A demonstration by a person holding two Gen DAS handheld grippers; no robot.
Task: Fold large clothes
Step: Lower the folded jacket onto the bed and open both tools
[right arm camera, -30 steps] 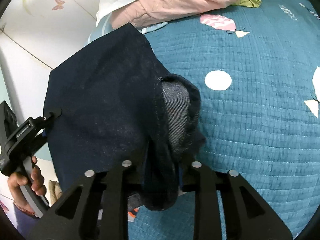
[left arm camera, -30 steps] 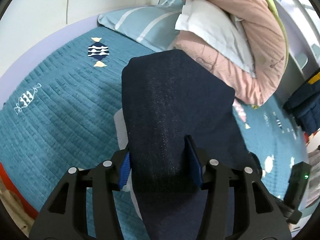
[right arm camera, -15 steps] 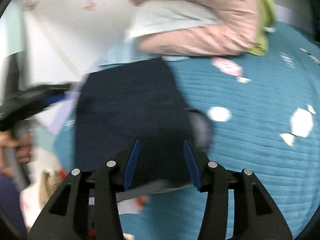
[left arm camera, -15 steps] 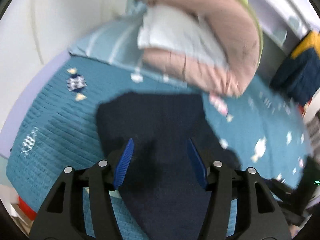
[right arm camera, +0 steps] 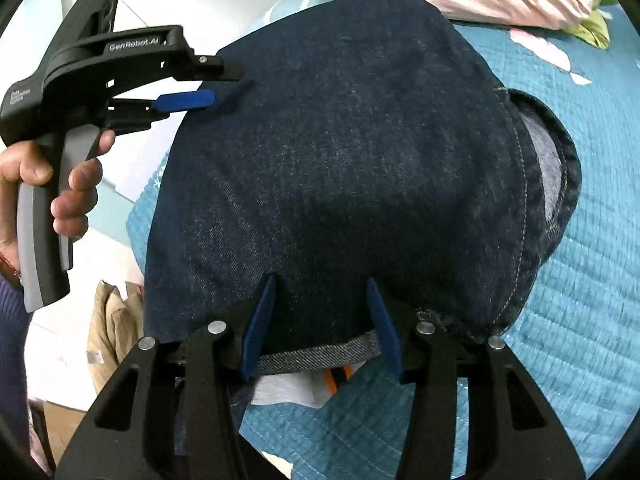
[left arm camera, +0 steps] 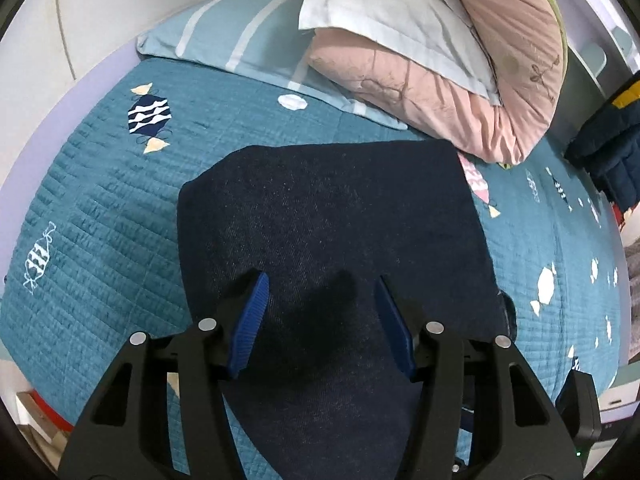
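Note:
A dark blue denim garment (left arm camera: pixel 332 220) lies folded in a broad block on the teal bedspread (left arm camera: pixel 100 220). My left gripper (left arm camera: pixel 320 278) hovers open over its near part, blue pads apart, nothing pinched. The right wrist view shows the same denim (right arm camera: pixel 352 140), with a hemmed opening and its pale inside (right arm camera: pixel 548 168) at the right edge. My right gripper (right arm camera: pixel 321 280) stands open over the near hem, its pads clear of the cloth. The left gripper (right arm camera: pixel 226 85) shows there at the denim's far left edge, held by a hand (right arm camera: pixel 76 184).
A pink quilt (left arm camera: pixel 460 92), a white pillow (left arm camera: pixel 392 20) and a striped blue pillow (left arm camera: pixel 240 32) are piled at the bed's head. Dark clothing (left arm camera: pixel 612 148) hangs at the right. A white and orange item (right arm camera: pixel 296 388) peeks from under the near hem.
Both grippers were shut on the denim and held it up. Now both have let go and opened, and the garment lies spread flat on the bed.

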